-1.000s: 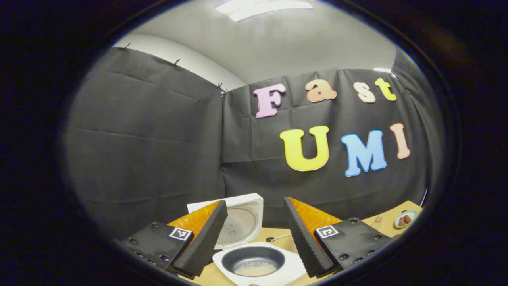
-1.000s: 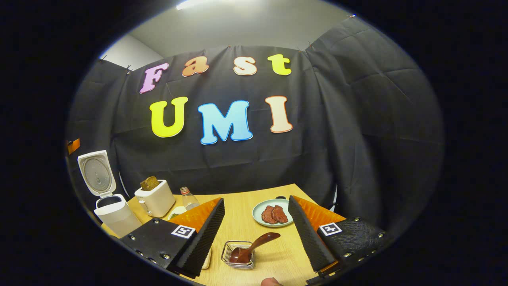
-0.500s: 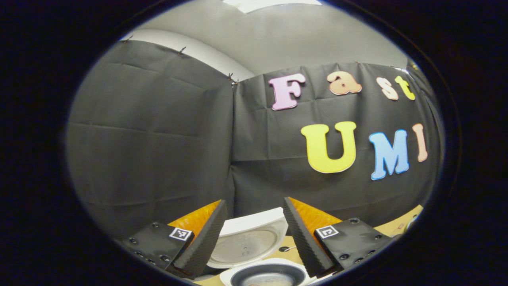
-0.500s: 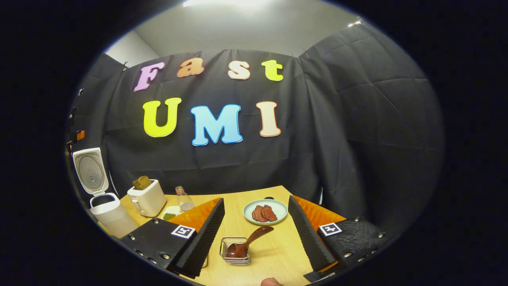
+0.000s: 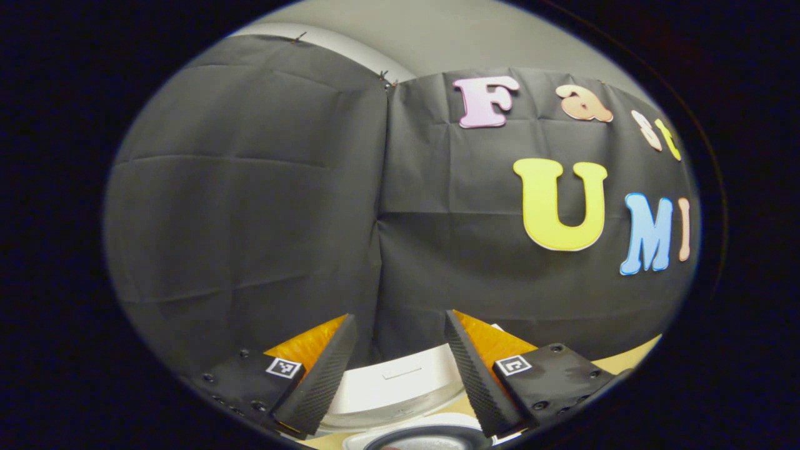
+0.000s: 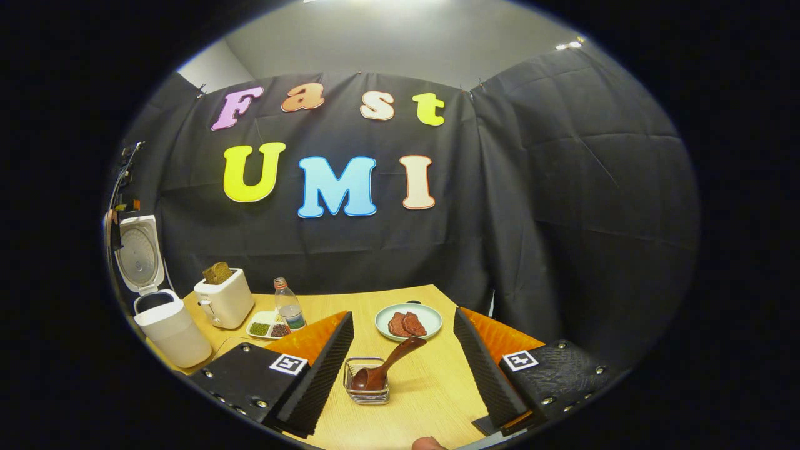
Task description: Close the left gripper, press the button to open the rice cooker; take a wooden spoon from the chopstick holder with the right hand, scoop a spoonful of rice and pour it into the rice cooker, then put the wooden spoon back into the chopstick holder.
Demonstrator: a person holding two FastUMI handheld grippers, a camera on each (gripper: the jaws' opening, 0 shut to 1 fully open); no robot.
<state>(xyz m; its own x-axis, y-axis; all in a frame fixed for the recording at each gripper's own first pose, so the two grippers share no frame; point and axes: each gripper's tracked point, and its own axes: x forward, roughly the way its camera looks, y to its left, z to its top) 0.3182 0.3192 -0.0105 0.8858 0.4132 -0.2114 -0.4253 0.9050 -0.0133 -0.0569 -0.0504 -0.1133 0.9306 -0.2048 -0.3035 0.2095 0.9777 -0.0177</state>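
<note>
Resting bowl-down in the small wire-mesh chopstick holder [image 6: 367,381], the dark wooden spoon [image 6: 387,364] leans its handle up for grasping; the right gripper [image 6: 403,369] and left gripper [image 5: 395,369] stand spread, the white rice cooker [image 6: 164,312] lid-up

On the wooden desk [image 6: 431,400]: a white toaster [image 6: 224,302] holding toast at 9 o'clock, a clear bottle [image 6: 289,311] beside it, a pale plate [image 6: 431,317] of meat at 12.

On the table [image 6: 431,400]: one rice cooker [image 6: 169,325] at nine o'clock, one toaster [image 6: 224,302], one bottle [image 6: 289,309], one wire holder [image 6: 367,381] with one spoon [image 6: 387,365], one plate [image 6: 408,321] at twelve, two grippers
</note>
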